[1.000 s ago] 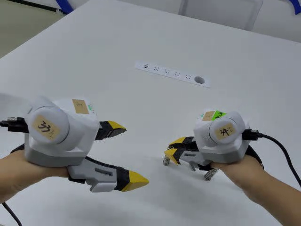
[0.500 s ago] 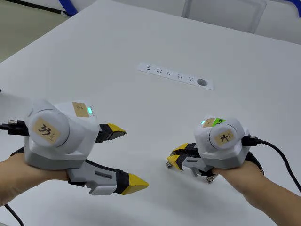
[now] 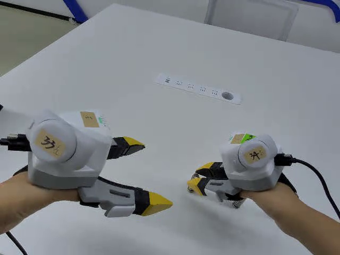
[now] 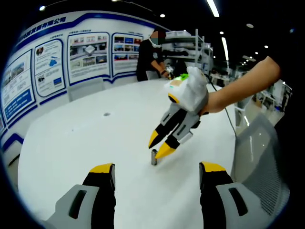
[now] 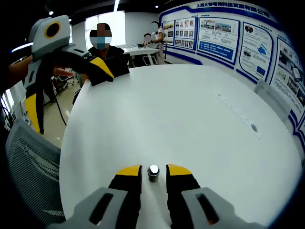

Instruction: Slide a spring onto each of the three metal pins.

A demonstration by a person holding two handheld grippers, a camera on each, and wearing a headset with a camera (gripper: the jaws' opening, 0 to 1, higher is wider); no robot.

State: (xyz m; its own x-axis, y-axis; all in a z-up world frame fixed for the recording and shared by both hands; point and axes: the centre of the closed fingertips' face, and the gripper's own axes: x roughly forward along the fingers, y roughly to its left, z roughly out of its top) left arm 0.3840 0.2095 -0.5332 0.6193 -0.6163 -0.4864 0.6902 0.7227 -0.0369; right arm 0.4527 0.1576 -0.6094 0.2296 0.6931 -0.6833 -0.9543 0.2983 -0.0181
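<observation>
Just dropped my right gripper [image 3: 195, 179] lower. Jaws are narrow, straddling the upright metal pin [image 5: 153, 172] at 6 o'clock, not pinching yet. Grabbing it looks next. Left gripper [image 3: 155, 173] is wide open and empty.

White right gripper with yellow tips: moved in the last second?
Yes, slightly: right gripper has drawn away from the white power strip, toward the person.

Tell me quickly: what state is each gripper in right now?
Left gripper: open wide, holding nothing.
Right gripper: slightly open, metal pin between its jaws, gaps visible either side.
</observation>
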